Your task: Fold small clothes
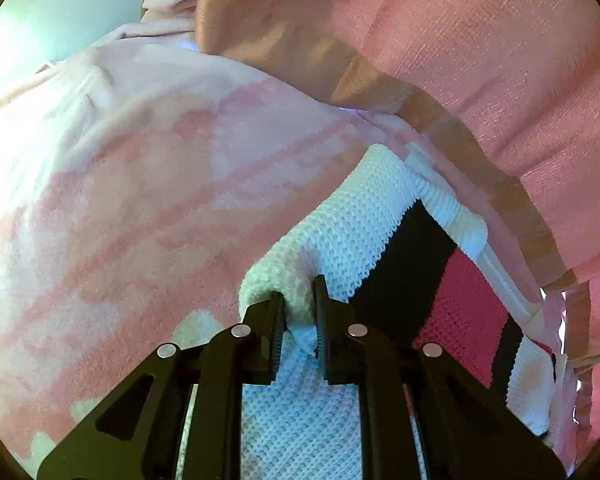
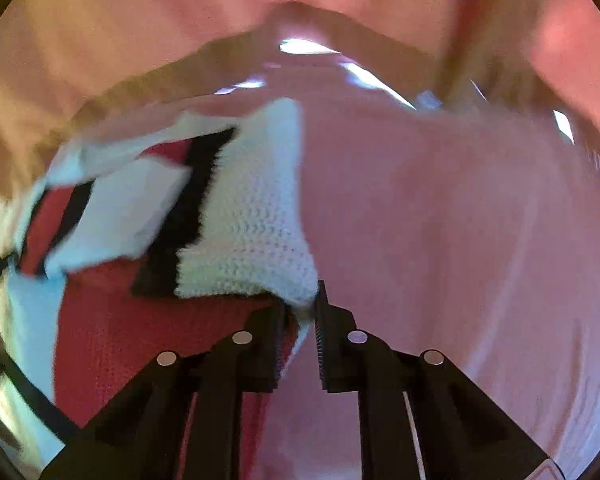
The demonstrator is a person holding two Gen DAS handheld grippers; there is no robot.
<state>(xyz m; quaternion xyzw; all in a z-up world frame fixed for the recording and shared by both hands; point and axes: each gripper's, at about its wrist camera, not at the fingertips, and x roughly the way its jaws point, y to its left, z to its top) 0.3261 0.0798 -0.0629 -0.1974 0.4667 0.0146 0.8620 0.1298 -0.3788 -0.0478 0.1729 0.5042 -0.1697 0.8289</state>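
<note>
- The background is filled by soft pink bedding: a fleecy blanket (image 1: pixel 140 184) patterned in pale and deeper pink is spread as the working surface, and a darker pink sheet (image 1: pixel 480 60) with a tan edge is seen bunched along its far side.
- A small knitted garment (image 1: pixel 364 232), white with black and red bands, is laid on the blanket near the sheet; one part is seen folded across another in the right wrist view (image 2: pixel 244 216), though that view is blurred.
- A white knitted edge is pinched by the left gripper (image 1: pixel 298 320), whose jaws are set narrow around a thick roll of the fabric.
- A white corner of the same garment is held by the right gripper (image 2: pixel 300 320); its jaws are closed down on a thinner wedge of knit, with the red panel lying just beside it.
- The knit is judged to be light, soft and stretchy, with no stiffness of its own, so sagging between the two holds is to be expected.
- The open weave is judged grippy rather than slippery, but snagging on the ridged pads is possible.
- Hold is best taken at corners or the ribbed edge (image 1: pixel 448 204), where the fabric is firmest.
- Dragging against the fleecy blanket should be expected; a lift clear of it is advised.
</note>
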